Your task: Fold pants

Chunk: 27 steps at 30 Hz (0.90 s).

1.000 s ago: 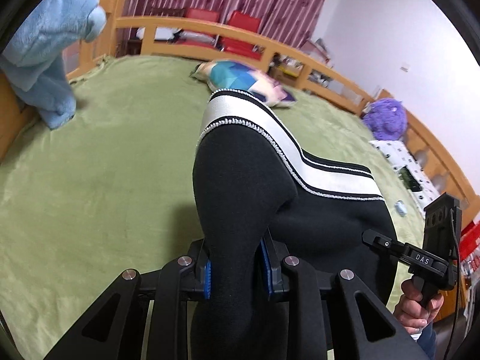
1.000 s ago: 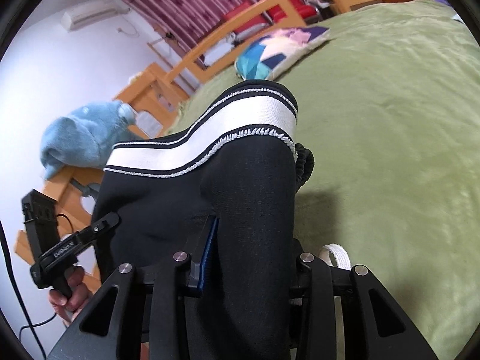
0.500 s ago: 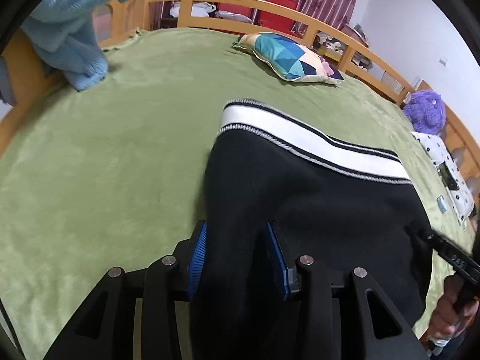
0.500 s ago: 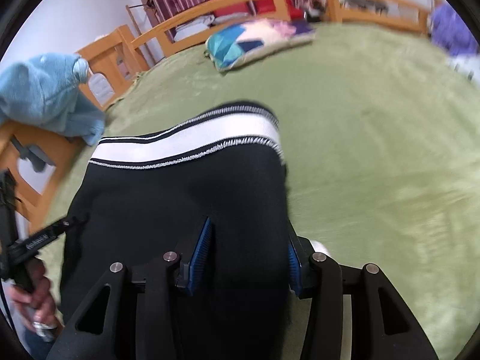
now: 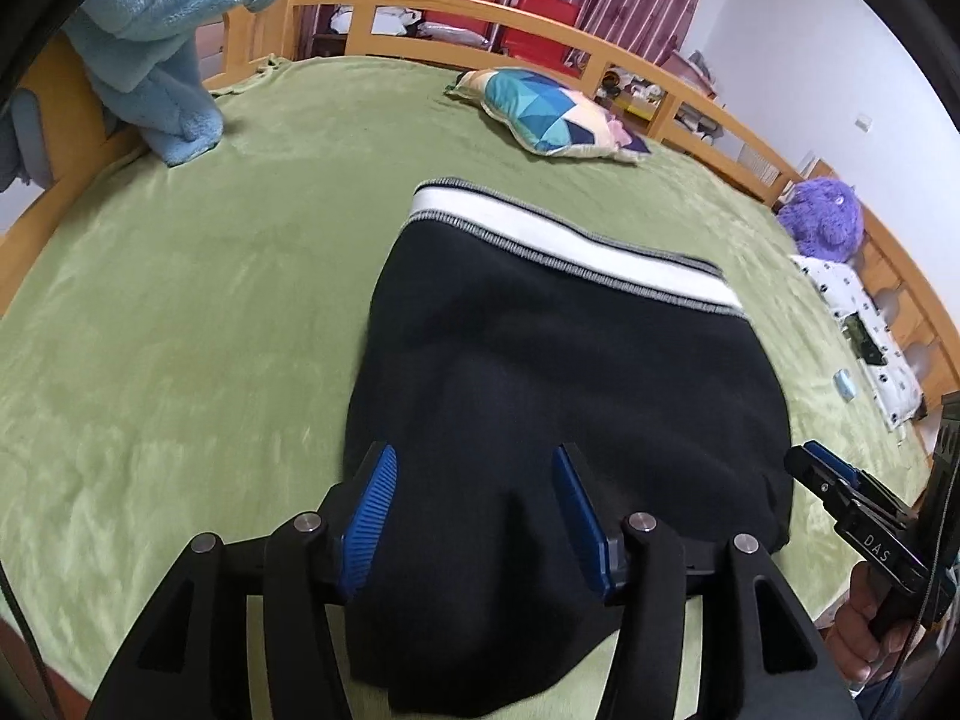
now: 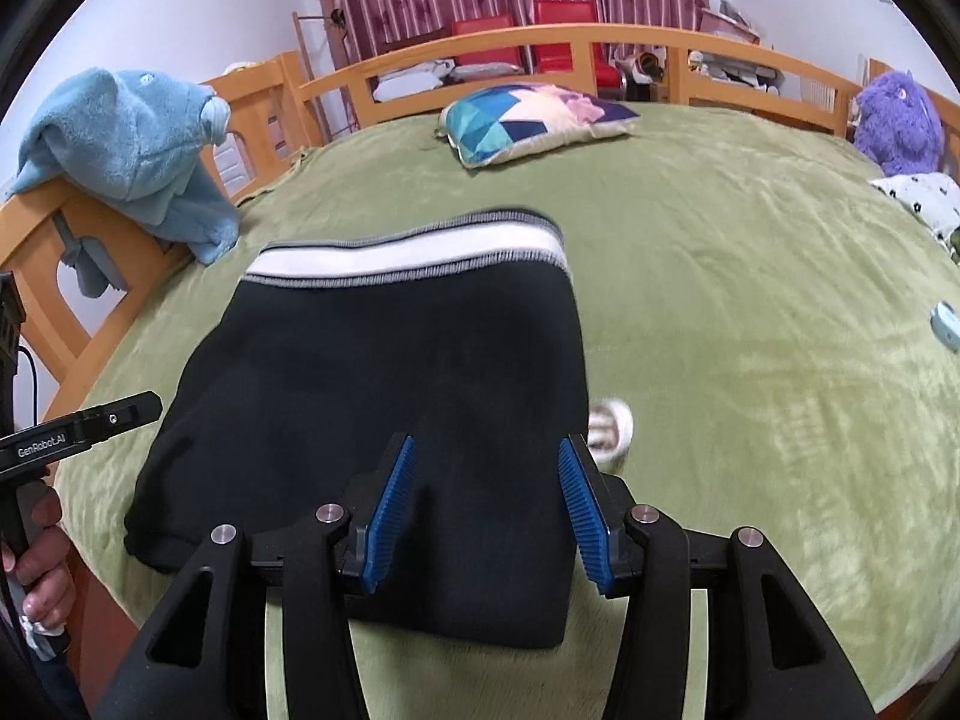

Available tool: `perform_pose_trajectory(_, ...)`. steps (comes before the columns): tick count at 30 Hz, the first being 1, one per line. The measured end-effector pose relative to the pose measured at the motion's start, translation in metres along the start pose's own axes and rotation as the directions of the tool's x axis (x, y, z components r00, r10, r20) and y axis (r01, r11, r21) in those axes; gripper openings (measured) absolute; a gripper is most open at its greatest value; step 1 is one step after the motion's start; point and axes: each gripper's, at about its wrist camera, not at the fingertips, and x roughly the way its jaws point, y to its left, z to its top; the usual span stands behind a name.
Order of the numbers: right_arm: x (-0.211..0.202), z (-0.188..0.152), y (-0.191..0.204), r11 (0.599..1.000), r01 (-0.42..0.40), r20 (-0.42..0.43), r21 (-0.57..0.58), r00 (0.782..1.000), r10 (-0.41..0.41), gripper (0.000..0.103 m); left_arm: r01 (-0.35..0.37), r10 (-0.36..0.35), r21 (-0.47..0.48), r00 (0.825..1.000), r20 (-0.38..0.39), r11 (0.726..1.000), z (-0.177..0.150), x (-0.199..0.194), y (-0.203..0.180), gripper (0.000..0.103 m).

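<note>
Nearest the lenses, the left gripper (image 5: 474,510) and the right gripper (image 6: 487,503) are seen as black angular frames with silver pivot pins and ribbed blue pads (image 5: 369,519). Both sets of jaws are opening; dark cloth lies between the pads of each, but it is not pressed by them, so nothing is gripped. Each handle is held by a hand (image 6: 36,564) of the person at the near edge of the bed.

The pants (image 5: 558,408) are laid folded on the green blanket (image 5: 180,312), close to the near edge of the bed. A thick, matte black knit is shown, folded into a rounded rectangular bundle. The long axis runs from the near edge towards the far rail, with the waistband (image 5: 564,243) at the far end. The waistband is a broad white elastic strip edged by thin black lines and grey stitching. A white drawstring end (image 6: 609,429) is seen just beside the right side of the bundle.

The blanket is plush, with a soft sheen. Further off, a geometric-patterned cushion (image 6: 528,120) lies near the far rail. A fluffy blue garment (image 6: 132,150) is draped over the left wooden rail (image 6: 84,252), and a furry purple toy (image 6: 897,120) sits at the far right corner.
</note>
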Motion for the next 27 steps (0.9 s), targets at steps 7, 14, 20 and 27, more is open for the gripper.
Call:
perform_pose_trajectory(7,0.011,-0.022,0.004,0.999,0.046,-0.023,-0.015,0.999,-0.046,0.05,-0.038,0.038,0.0,0.999,-0.012,0.999,-0.023,-0.001,-0.002,0.054)
perform_pose_trajectory(14,0.01,-0.032,0.005,0.998,0.065,-0.021,-0.025,0.998,-0.066,0.057,-0.099,0.098,0.039,0.995,0.031,0.994,-0.045,-0.002,-0.008,0.056)
perform_pose_trajectory(20,0.012,-0.039,-0.007,0.999,0.041,-0.052,0.025,0.998,-0.039,0.058,-0.087,0.087,0.0,0.995,0.051,0.996,-0.053,-0.003,-0.001,0.058)
perform_pose_trajectory(27,0.011,-0.04,-0.01,0.998,0.029,-0.064,0.058,0.998,-0.025,0.058,-0.069,0.071,-0.037,0.996,0.058,0.997,-0.059,-0.002,0.006,0.058)
